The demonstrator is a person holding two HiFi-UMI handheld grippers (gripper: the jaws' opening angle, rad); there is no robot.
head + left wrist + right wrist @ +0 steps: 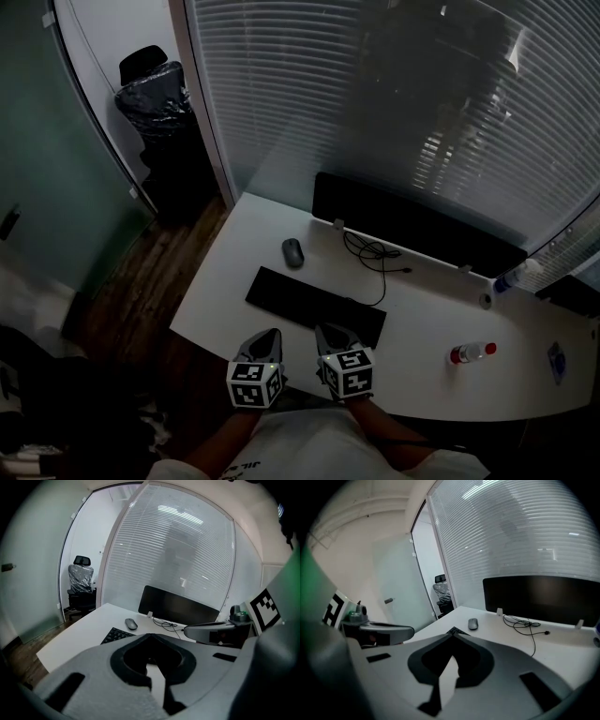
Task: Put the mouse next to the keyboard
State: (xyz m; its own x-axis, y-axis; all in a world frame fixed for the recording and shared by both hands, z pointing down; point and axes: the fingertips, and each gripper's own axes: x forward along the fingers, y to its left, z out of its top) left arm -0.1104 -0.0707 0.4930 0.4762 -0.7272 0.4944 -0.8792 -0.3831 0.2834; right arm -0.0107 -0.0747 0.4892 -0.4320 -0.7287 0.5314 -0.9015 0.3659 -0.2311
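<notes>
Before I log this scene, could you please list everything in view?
Desk: one, white, centre.
Keyboard: one, black, desk front.
Mouse: one, grey, beyond keyboard's left end, apart.
Monitor: one, black, against the blinds.
Cable: one, black, looped before monitor.
Bottle: one, red-capped, lying at right.
Chair: one, black, plastic-wrapped, far left.
Left gripper: one, grey, shut, empty.
Right gripper: one, grey, shut, empty.

Monitor (412, 230), cable (375, 253), bottle (472, 352), office chair (150, 89)
</notes>
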